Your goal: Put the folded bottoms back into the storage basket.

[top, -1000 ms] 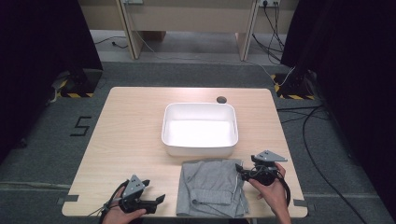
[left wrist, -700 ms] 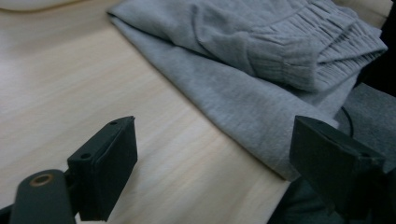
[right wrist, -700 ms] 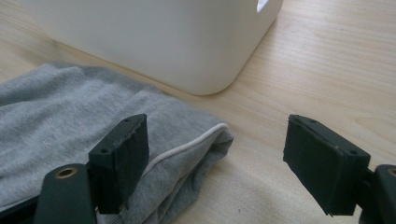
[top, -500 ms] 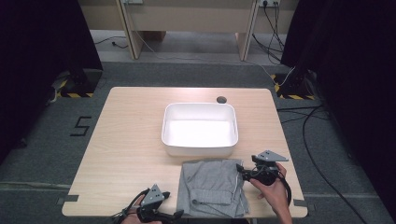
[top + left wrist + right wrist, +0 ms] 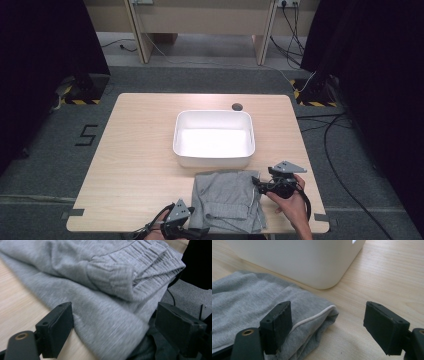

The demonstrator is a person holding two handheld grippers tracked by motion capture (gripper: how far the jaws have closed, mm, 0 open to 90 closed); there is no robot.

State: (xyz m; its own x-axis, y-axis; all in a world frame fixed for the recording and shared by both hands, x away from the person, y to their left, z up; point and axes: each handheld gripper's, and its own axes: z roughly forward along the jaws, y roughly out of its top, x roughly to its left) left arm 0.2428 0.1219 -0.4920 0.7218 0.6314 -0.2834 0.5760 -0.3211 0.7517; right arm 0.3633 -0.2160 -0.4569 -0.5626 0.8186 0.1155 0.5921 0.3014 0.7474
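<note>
The folded grey garment [image 5: 227, 201] lies flat at the table's near edge, ribbed waistband doubled over.

Lab or recording studio, pale wooden surface [image 5: 135, 165] on grey carpet, black curtains [image 5: 45, 55] at left and right of the frame, hazard-striped stands [image 5: 75, 95], cables [image 5: 330, 145] trailing across the floor, taped number five [image 5: 86, 135] left of the surface, wooden desk legs [image 5: 135, 30] at top

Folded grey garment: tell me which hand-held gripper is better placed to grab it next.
Left. The left hand-held gripper already has the folded grey garment's edge between its open jaws; the right hand-held gripper straddles only a corner, mostly bare table.
</note>
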